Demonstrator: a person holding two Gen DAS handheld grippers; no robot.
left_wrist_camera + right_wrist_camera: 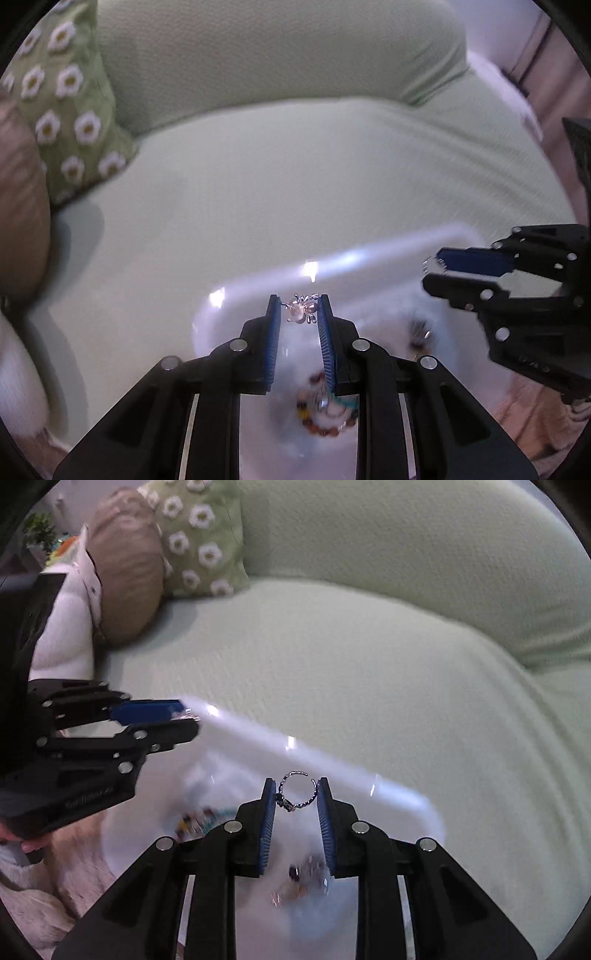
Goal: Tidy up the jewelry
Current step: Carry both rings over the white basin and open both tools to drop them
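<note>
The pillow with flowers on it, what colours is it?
The pillow is green with white daisies that have yellow middles. The right wrist view shows it best.

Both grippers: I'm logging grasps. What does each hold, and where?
Left gripper: a pearl brooch, pinched across its sides. Right gripper: a silver ring, clamped across its band at the fingers' tips.

tray (406, 794) on sofa seat (369, 657) | beaded bracelet (325, 417) in tray | pillows (199, 535) behind-left

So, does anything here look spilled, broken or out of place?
Nothing looks spilled or damaged. The left gripper pinches a pearl flower ornament, the right gripper a silver open ring, both above the clear tray on the green sofa. The beaded bracelets lie jumbled inside it.
</note>
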